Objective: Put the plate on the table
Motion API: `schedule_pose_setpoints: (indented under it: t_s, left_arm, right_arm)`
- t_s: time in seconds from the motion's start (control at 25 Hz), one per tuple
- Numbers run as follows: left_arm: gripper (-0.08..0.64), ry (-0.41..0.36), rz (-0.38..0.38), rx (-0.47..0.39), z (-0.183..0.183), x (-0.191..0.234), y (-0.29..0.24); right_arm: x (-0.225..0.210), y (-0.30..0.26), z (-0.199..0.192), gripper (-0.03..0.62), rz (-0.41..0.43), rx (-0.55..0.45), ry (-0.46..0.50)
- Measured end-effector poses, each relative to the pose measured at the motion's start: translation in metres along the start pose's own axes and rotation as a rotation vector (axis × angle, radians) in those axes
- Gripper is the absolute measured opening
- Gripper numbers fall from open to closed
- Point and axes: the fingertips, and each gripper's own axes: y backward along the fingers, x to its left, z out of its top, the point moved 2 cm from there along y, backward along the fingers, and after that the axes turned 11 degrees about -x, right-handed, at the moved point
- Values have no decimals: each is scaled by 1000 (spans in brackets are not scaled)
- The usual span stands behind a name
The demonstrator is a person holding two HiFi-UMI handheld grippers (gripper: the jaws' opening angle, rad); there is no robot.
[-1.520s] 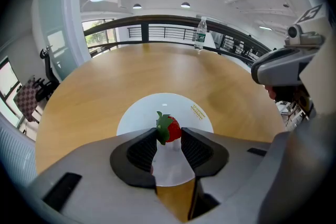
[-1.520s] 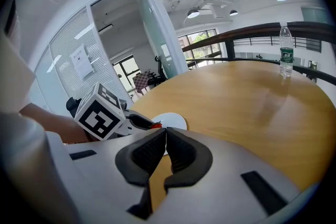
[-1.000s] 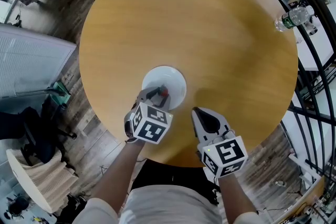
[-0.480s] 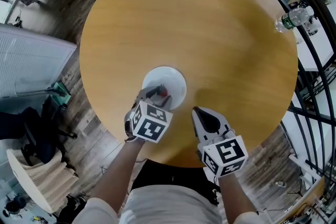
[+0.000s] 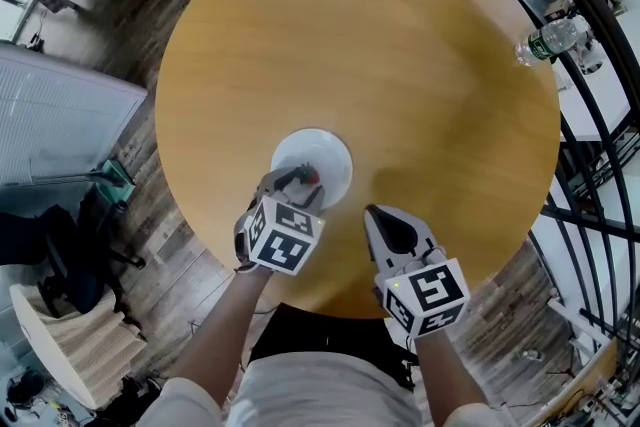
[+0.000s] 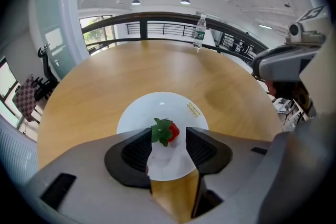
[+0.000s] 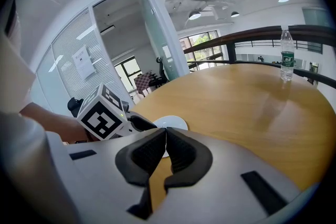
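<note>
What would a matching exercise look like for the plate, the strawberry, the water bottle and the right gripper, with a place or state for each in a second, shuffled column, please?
Things
1. plate
2. strawberry
3. water bottle
4. right gripper

Places or states
A. upright at the far edge of the table
B. jaws together, nothing between them
C. flat on the table, near the person's edge
D. lying on the plate

Pairs: 1-C, 2-D, 3-A, 4-B
</note>
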Motion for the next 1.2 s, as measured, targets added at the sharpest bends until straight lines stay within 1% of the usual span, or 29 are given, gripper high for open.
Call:
schedule_pose_setpoints:
  t_s: [0.36,0.52,0.6,0.72,0.84,0.88,1.04,1.12,1.2]
  left_arm:
    - [218,-3,28,-37,11,0,24]
    - [216,20,18,-84,17,-11,56]
    - [213,28,5,-131,25,-17,74]
    - [196,23,3,-224,45,-26,104]
    - [140,62,13,-311,62,-37,142]
    - [108,80,18,-336,64,-42,156]
    - [42,136,47,-437,64,-58,206]
    - [25,167,52,-486,61,-67,225]
    - [23,196,54,-520,55,-75,237]
  right_arm:
    - [13,16,15,25,13,-20,36]
    - [24,32,22,25,9,-28,51]
    - [27,36,27,25,8,-33,68]
    - [33,45,40,25,14,-46,103]
    - [44,61,54,25,20,-54,124]
    - [49,68,56,25,23,-52,128]
    - [69,92,58,25,45,-41,163]
    - [76,103,58,25,49,-43,169]
    - [79,112,58,25,43,-50,166]
